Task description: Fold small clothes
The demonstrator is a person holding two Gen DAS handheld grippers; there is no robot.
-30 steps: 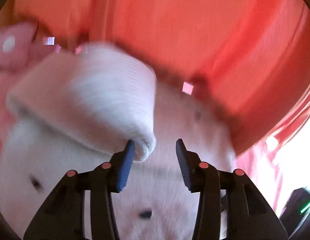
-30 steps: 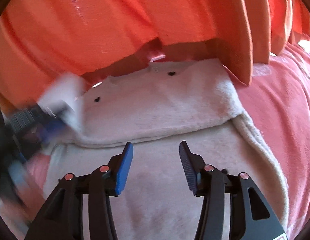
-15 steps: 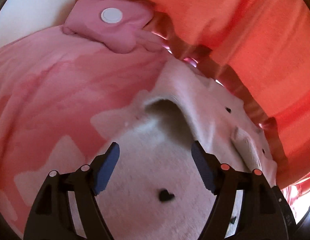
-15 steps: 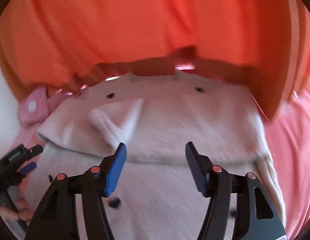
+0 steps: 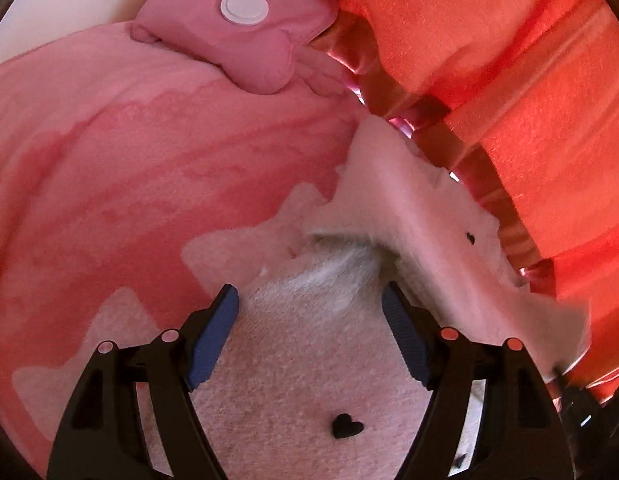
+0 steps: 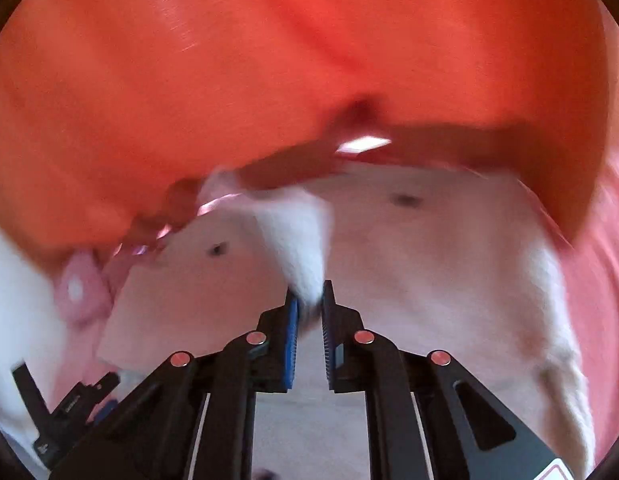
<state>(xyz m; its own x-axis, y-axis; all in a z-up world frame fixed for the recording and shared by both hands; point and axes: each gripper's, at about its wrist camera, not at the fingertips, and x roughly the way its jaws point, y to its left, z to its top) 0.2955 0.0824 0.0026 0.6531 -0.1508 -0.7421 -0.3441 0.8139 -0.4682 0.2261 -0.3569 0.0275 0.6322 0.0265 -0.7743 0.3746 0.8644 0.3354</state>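
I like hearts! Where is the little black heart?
In the left wrist view, the black heart sits low in the middle on the white fuzzy garment, just below the open left hand-held gripper.

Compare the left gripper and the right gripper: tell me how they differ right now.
The left gripper is wide open; the right gripper is nearly closed. The left holds nothing and hangs over the white fleece garment; the right pinches a raised flap of that garment between its pads. The left's view is sharp, while the right's is motion-blurred. Both have black frames with blue pads and point at the same garment.
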